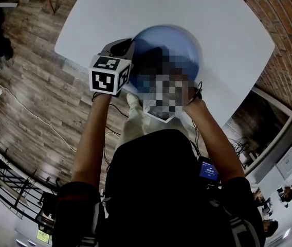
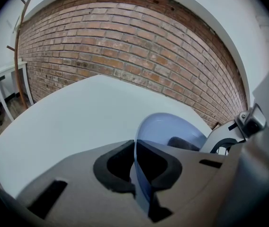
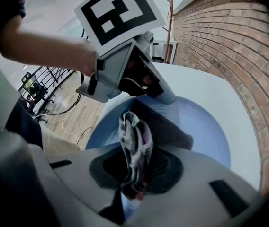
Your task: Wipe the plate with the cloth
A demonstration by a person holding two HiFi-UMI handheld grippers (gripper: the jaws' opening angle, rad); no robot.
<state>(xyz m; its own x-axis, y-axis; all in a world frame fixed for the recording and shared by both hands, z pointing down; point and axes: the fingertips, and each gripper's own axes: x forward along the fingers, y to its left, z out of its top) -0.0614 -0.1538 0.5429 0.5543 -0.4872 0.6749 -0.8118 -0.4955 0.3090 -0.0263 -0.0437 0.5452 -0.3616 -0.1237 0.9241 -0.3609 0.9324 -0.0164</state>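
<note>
Left gripper (image 2: 137,168): jaws closed on the rim of the plate (image 2: 168,128). In the left gripper view the blue plate runs edge-on through the pads, then widens beyond the jaw tips towards the brick wall (image 2: 125,46). The held rim is the part nearest the person; the rest of the plate extends away from this gripper over the white bench (image 2: 73,122). The head view shows the plate above the bench's near side. I cannot tell whether it touches the bench.

Right gripper (image 3: 135,168): jaws nearly shut on the cloth (image 3: 135,145). The pinched part is a grey-and-white bunch set on edge between the pads, with its long axis running out along the jaws. Beyond them a darker flap of the cloth lies spread on the plate's upper face, pointing towards the left gripper. That gripper grips the plate's far rim in this view, and its marker cube (image 3: 119,13) faces the camera.

The plate's face is turned up towards the right gripper, which sits over the rim opposite the left one. In the head view a mosaic patch covers most of the right gripper. Wood floor (image 1: 38,81) lies below the bench edge.
</note>
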